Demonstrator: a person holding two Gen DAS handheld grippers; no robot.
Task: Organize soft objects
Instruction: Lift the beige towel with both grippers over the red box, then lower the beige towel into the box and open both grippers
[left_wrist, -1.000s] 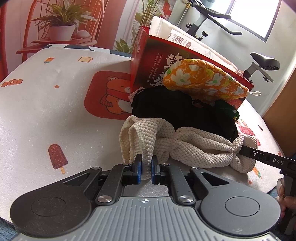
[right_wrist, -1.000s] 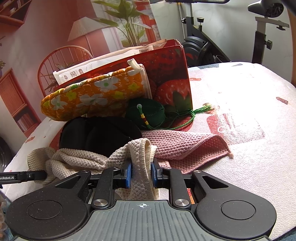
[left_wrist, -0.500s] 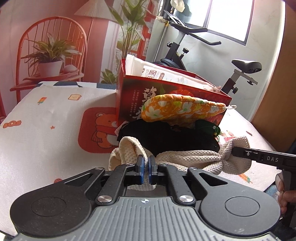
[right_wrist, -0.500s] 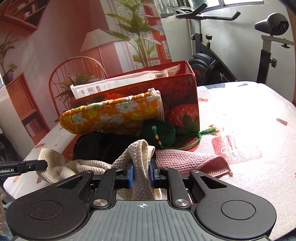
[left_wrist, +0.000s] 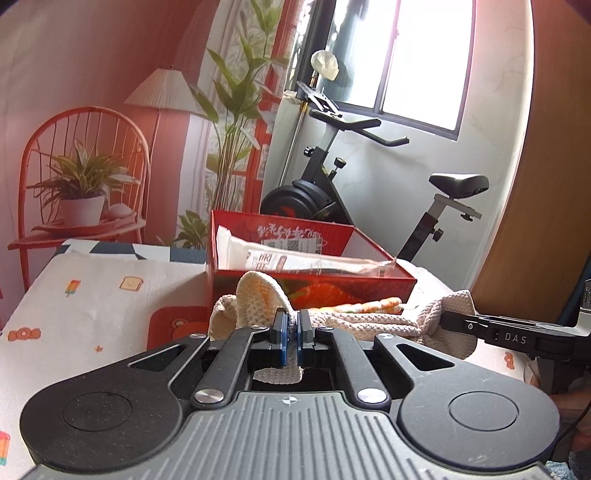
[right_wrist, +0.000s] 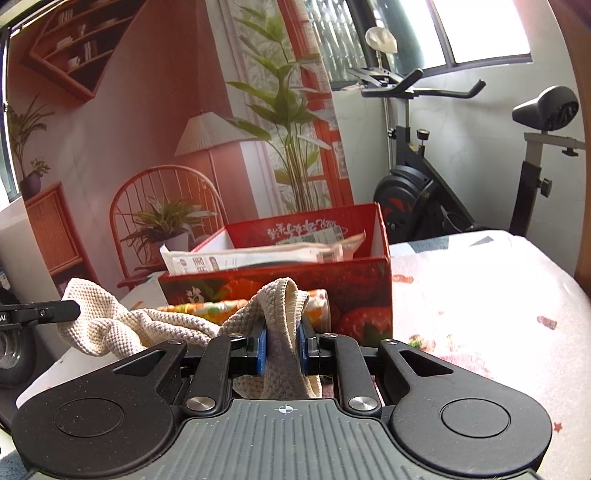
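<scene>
Both grippers were clamped on the cream knit cloth: the left gripper nearly closed on 1 edge, the right gripper pinching a thicker fold. The cloth hung stretched between them, just in front of the red box. The bedcover right of the box lay bare.

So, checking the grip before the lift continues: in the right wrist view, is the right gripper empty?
No, the right gripper has a bunched fold of the cream knitted cloth pinched between its blue pads.

The left hand-held gripper pinches one end of a cream towel. The right hand-held gripper grips the other end. A red box sits behind.
</scene>
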